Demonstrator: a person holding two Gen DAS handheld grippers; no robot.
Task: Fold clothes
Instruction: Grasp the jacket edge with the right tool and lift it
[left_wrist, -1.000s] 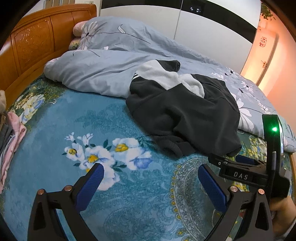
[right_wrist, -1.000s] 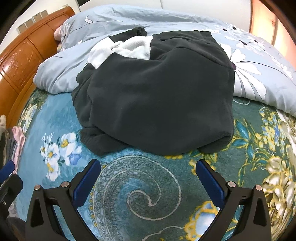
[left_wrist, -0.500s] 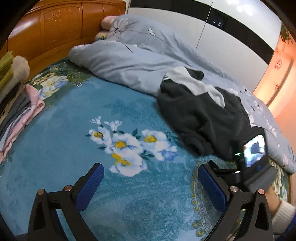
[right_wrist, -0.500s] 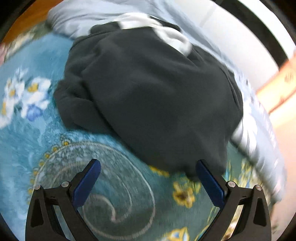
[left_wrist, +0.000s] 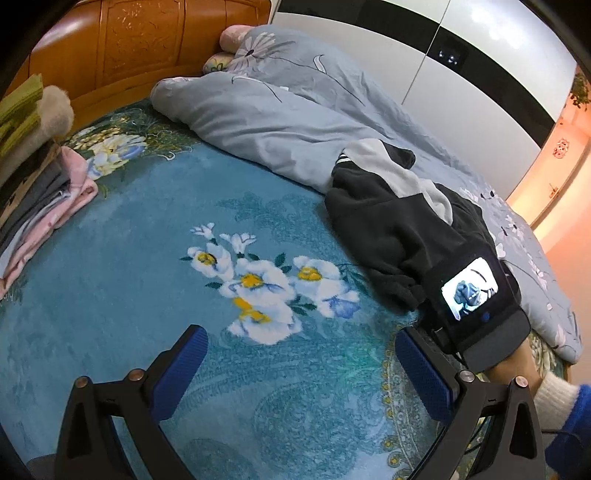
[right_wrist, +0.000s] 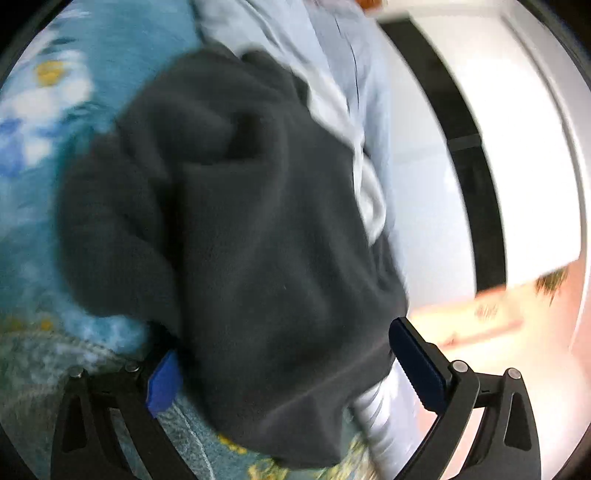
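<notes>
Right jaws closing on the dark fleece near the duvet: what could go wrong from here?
1. The crumpled dark grey fleece garment is bunched between the closing jaws of the right gripper; they may pinch several layers, not one edge.
2. It lies partly on the light grey floral duvet, which could drag along.
3. The left gripper is open and empty, so nothing anchors the garment.

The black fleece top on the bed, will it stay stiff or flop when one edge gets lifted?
The black fleece top lies crumpled in soft folds, so it will likely droop. Its thick pile probably grips pads well. The right gripper, jaws closing around its hem, would probably drag the rest along.
</notes>
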